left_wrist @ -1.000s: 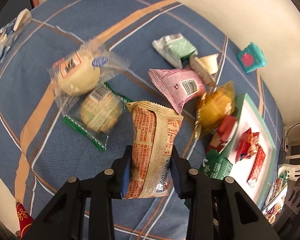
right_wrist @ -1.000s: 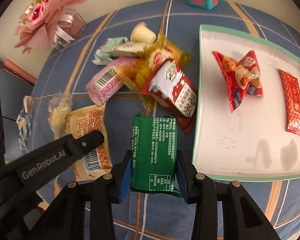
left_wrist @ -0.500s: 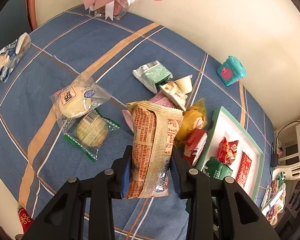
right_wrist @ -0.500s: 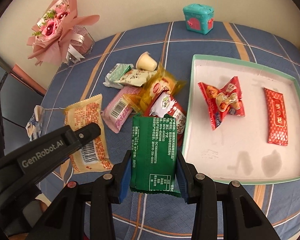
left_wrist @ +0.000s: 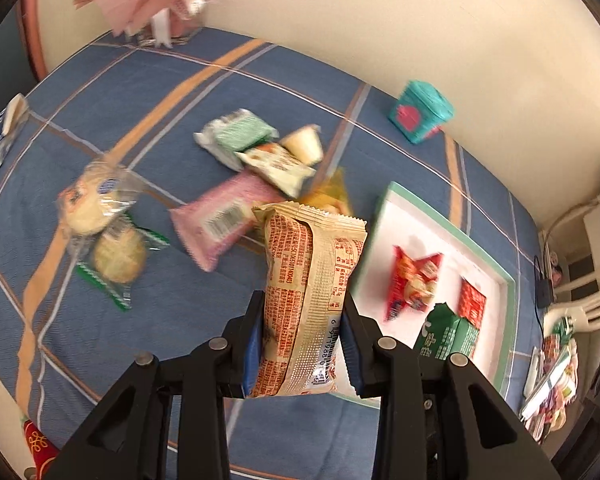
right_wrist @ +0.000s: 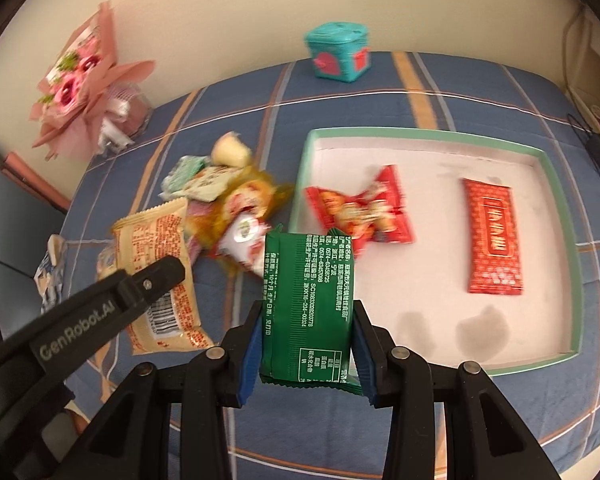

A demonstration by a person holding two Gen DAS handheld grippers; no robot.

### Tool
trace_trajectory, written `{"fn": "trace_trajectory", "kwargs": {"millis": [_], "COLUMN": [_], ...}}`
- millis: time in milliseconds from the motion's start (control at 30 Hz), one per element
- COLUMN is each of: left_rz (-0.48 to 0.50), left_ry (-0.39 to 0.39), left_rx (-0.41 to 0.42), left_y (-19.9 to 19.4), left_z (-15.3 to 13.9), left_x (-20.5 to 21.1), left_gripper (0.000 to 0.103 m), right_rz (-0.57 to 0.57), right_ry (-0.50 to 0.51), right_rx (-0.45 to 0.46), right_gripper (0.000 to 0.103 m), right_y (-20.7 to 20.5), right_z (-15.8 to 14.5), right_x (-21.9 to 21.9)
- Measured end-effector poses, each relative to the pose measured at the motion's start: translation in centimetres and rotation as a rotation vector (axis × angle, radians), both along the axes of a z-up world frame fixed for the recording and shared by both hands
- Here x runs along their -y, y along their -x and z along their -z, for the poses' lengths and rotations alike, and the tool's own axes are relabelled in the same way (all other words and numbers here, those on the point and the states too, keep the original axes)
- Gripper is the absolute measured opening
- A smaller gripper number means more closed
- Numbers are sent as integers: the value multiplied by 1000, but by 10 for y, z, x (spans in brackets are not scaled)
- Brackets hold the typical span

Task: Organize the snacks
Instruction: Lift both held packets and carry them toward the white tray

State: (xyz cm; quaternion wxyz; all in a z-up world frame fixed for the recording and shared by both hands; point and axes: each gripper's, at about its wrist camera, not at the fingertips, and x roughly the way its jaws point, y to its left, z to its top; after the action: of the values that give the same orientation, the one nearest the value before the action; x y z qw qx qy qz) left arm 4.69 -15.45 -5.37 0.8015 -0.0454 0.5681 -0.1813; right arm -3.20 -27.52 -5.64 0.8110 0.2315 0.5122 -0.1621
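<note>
My left gripper [left_wrist: 302,344] is shut on a tan and orange snack packet [left_wrist: 308,292], held upright above the blue cloth near the tray's left edge. That packet [right_wrist: 160,272] and the left gripper's black finger [right_wrist: 156,280] also show in the right wrist view. My right gripper [right_wrist: 306,356] is shut on a green snack packet [right_wrist: 308,308], held over the tray's near left corner. The white tray with a green rim [right_wrist: 556,184] holds a red twisted packet [right_wrist: 360,212] and a flat red packet [right_wrist: 494,240]. The green packet [left_wrist: 446,332] appears at the right of the left wrist view.
Loose snacks lie on the blue plaid cloth [left_wrist: 148,92]: a pink packet [left_wrist: 220,220], a mint packet [left_wrist: 236,136], two round cakes in clear wrap [left_wrist: 104,224], a yellow bag [right_wrist: 252,196]. A teal box [right_wrist: 336,52] and a pink bouquet [right_wrist: 80,84] stand by the wall.
Both grippers have risen and moved right toward the tray, each still holding its packet. The table looks smaller and farther, and the tray now fills more of both views.
</note>
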Motion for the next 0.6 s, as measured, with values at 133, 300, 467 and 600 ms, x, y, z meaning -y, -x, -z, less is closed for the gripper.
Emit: {"fn": "trace_trajectory", "kwargs": {"millis": [133, 300, 467, 600], "left_rz": [66, 169, 239, 275], "left_ry": [-7, -24, -38, -55], "left_rx": [10, 28, 24, 10], "left_y": [12, 29, 40, 44], "left_z": [1, 4, 13, 25], "left_x": [29, 67, 94, 111], "left_gripper": [36, 36, 36, 36], "right_rz": [70, 175, 263, 296], "right_ry": [3, -11, -21, -19], "right_rx": [-20, -42, -69, -93], "right_gripper": [43, 43, 43, 43], "right_y": [13, 37, 59, 70], "right_z": [3, 9, 16, 20], "right_x": [31, 74, 110, 123]}}
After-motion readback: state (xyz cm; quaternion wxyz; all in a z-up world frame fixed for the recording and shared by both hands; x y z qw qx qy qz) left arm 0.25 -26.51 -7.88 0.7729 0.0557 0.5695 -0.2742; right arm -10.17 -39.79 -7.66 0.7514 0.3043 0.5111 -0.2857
